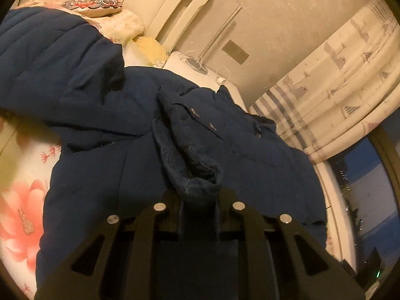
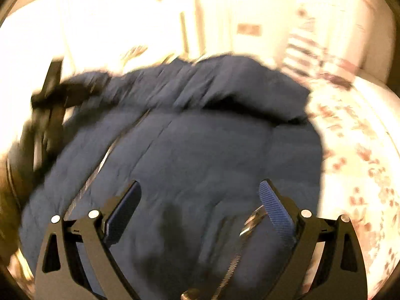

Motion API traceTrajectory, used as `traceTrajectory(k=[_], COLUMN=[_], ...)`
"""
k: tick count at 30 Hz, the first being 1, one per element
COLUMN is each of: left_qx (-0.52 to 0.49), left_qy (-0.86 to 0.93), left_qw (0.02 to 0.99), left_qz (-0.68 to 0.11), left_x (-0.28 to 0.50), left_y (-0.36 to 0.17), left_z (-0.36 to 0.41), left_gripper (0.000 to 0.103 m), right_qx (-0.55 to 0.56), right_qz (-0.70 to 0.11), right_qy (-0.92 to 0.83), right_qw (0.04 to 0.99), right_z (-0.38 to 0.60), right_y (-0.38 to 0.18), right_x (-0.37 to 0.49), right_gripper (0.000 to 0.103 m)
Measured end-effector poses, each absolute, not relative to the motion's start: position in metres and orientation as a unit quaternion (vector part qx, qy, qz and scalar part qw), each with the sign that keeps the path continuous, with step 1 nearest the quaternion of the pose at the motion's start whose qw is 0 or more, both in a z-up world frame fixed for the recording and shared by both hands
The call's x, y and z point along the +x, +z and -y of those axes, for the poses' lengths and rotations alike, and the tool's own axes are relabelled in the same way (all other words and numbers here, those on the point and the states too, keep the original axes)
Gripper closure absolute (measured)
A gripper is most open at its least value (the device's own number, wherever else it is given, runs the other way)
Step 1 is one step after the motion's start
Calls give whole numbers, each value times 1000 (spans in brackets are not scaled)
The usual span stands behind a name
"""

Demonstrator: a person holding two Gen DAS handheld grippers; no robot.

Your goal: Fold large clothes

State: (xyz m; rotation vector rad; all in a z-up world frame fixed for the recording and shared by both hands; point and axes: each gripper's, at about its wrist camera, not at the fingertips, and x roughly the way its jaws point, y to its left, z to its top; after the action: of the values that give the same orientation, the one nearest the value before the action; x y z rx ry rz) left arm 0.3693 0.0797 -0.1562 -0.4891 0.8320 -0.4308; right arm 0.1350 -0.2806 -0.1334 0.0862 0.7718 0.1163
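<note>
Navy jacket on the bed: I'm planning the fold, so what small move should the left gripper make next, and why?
Probably carry the pinched sleeve cuff across the navy jacket. The left gripper is shut on it; the right gripper hovers open, empty, above the jacket.

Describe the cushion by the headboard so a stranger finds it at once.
Start at the cream headboard at the top of the bed. Just left of it, behind the navy jacket, lies the cushion. Its red and blue embroidered pattern sets it apart from the pale yellow bedding below.
</note>
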Motion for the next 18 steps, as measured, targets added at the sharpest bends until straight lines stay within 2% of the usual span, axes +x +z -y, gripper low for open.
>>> traceTrajectory(k=[4, 5, 8, 10, 13, 14, 15, 16, 17, 18], left_qx=[-230, -237, -251, -264, -259, -258, -264, -275, -293, -303], left_qy=[-199, -195, -186, -186, -181, -167, -155, -152, -143, -123], left_qw=[875, 882, 904, 905, 901, 901, 901, 899, 902, 911], left_qz=[-377, -358, -293, -277, -297, -306, -308, -305, -284, -250], left_x=[362, 357, 338, 334, 341, 344, 345, 345, 339, 330], left_y=[-155, -150, -135, -131, -135, -137, -137, -136, -132, -126], left_z=[-80, -85, -103, -110, -107, -106, -111, -114, -124, -133], left_gripper=[86, 87, 88, 88, 86, 81, 68, 60, 41, 26], right_qx=[84, 91, 93, 81, 51, 38, 32, 31, 30, 30], right_qz=[-335, -332, -330, -340, -376, -407, -409, -405, -407, -411], right_qy=[-14, -37, -57, -58, -61, -65, -65, -66, -64, -62], right_qw=[938, 938, 938, 935, 923, 910, 909, 911, 911, 909], right_z=[316, 324, 332, 326, 311, 308, 304, 304, 304, 305], right_y=[-104, -98, -97, -108, -143, -156, -156, -156, -157, -158], right_x=[174, 193, 238, 267, 293, 302, 302, 303, 304, 306], right_gripper=[14, 22, 36, 39, 39, 39, 38, 38, 36, 36])
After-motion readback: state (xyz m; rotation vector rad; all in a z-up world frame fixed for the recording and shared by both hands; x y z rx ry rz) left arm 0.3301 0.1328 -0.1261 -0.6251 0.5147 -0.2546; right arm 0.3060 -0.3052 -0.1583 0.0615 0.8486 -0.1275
